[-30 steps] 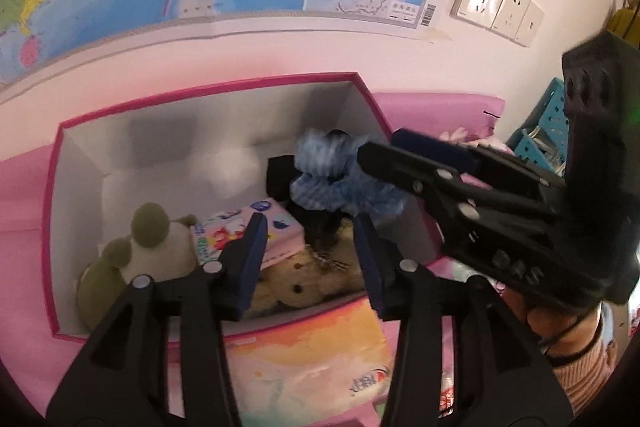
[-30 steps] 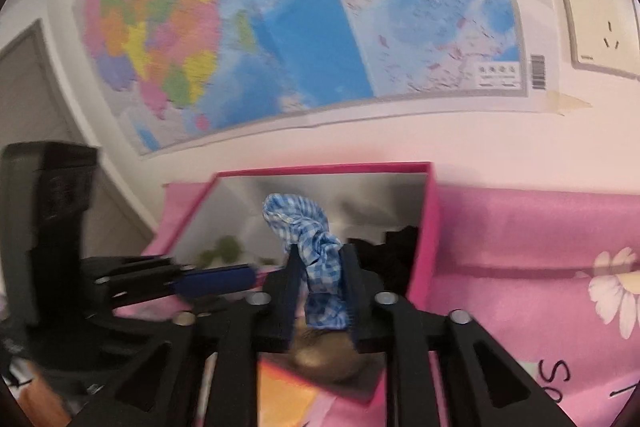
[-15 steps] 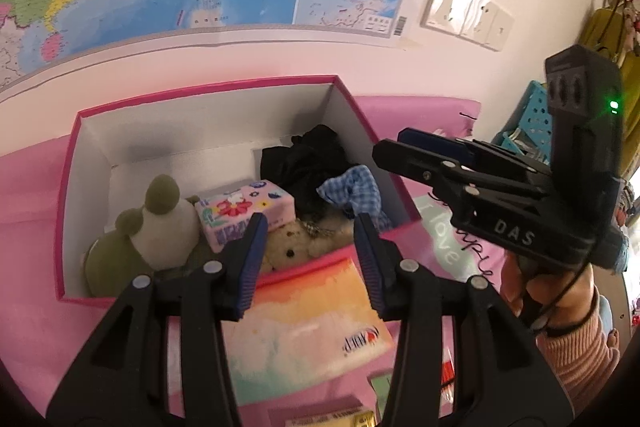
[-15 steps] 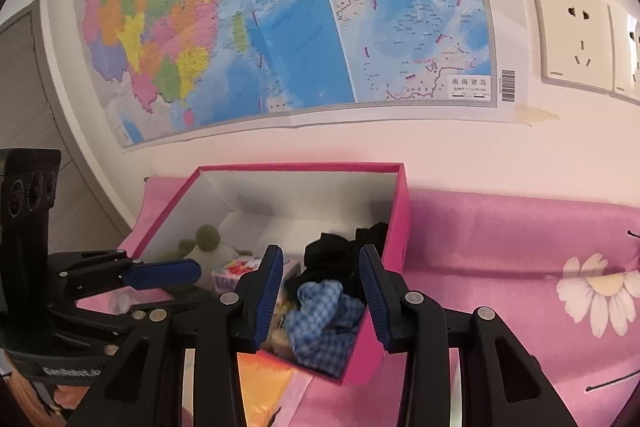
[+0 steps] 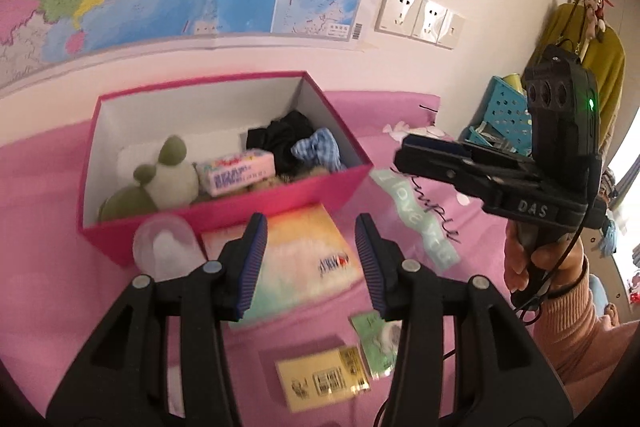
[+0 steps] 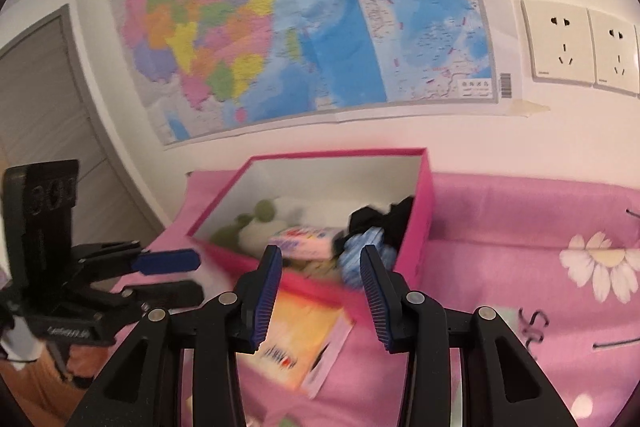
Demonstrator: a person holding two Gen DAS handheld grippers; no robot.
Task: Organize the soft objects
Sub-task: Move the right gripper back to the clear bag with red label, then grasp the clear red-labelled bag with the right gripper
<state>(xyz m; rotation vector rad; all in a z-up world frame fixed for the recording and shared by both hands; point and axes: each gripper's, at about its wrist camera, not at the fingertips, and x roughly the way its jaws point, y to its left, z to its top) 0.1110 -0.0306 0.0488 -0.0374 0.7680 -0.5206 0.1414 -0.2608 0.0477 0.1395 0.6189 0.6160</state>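
Note:
A pink box (image 5: 224, 211) stands on the pink sheet. Inside lie a green and white plush (image 5: 168, 179), a pink tissue pack (image 5: 236, 173), a black cloth (image 5: 280, 143) and a blue checked cloth (image 5: 316, 149) at the right end. My left gripper (image 5: 310, 227) hangs open and empty in front of the box, above a colourful pack (image 5: 296, 267). The right gripper (image 6: 320, 255) is open too, with nothing between its pads; beyond it the blue checked cloth (image 6: 360, 255) rests in the box (image 6: 420, 219). It also appears from the side as the right gripper (image 5: 404, 155), off the box's right corner.
A clear plastic bottle (image 5: 168, 247) lies against the box front. A yellow packet (image 5: 320, 381) and a green packet (image 5: 376, 343) lie nearer on the sheet. A blue basket (image 5: 508, 107) stands at the far right. A map and sockets (image 5: 420, 15) cover the wall.
The right gripper held the blue checked cloth over the box, then let it go; the cloth now lies inside. Both grippers have drawn back from the box.

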